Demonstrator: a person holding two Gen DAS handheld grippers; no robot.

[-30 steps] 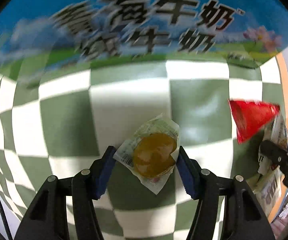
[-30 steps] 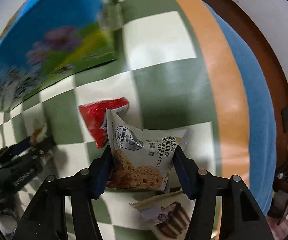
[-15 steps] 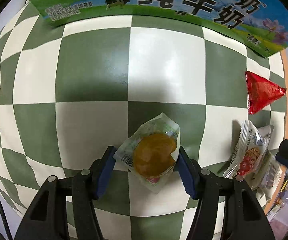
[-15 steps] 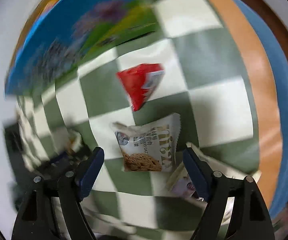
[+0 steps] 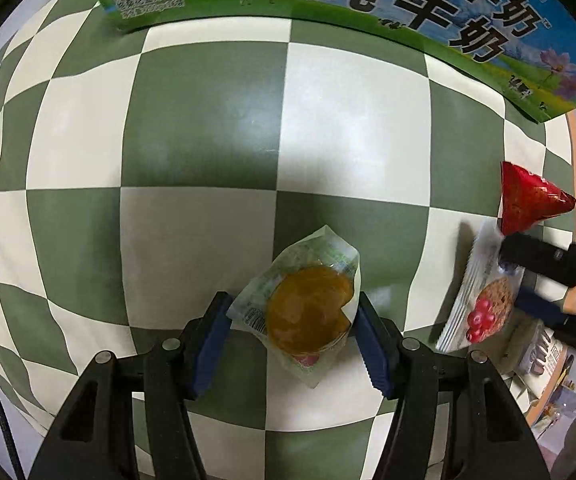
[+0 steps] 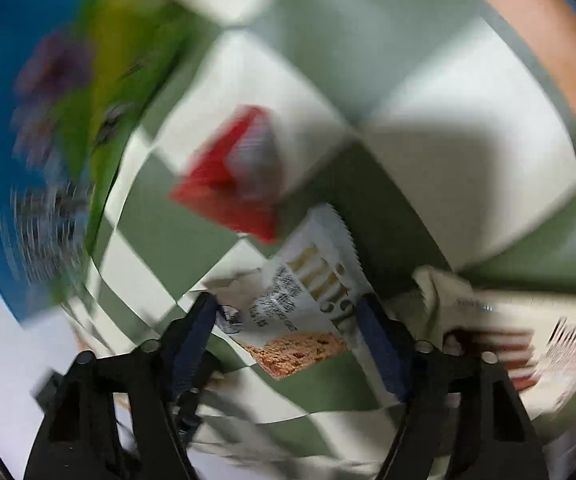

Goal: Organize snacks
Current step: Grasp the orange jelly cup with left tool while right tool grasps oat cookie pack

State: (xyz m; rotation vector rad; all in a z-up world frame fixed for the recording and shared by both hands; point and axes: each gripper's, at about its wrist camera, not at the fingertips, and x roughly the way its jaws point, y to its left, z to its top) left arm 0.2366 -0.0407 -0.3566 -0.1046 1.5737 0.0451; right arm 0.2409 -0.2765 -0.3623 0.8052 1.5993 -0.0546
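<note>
My left gripper [image 5: 292, 310] is shut on a clear packet with a round orange-brown cake [image 5: 308, 308], held above the green-and-white checked cloth [image 5: 207, 120]. My right gripper [image 6: 288, 312] has its jaws around a white oat cookie packet [image 6: 300, 308]; the view is blurred, so contact is unclear. That packet [image 5: 484, 300] and the right gripper's fingers [image 5: 540, 260] show at the right of the left wrist view. A red triangular snack bag [image 5: 528, 200] lies just beyond them and also shows in the right wrist view [image 6: 231, 184].
A large blue and green milk carton box [image 5: 368, 0] stands along the far side, also in the right wrist view [image 6: 47, 120]. Another white packet with a chocolate picture [image 6: 520, 328] lies right of the right gripper. The orange table edge [image 6: 548, 40] runs at the right.
The right gripper let go of the oat cookie packet, opened wide, then came back down around it. The left gripper drew back from the milk box, still holding the cake packet.
</note>
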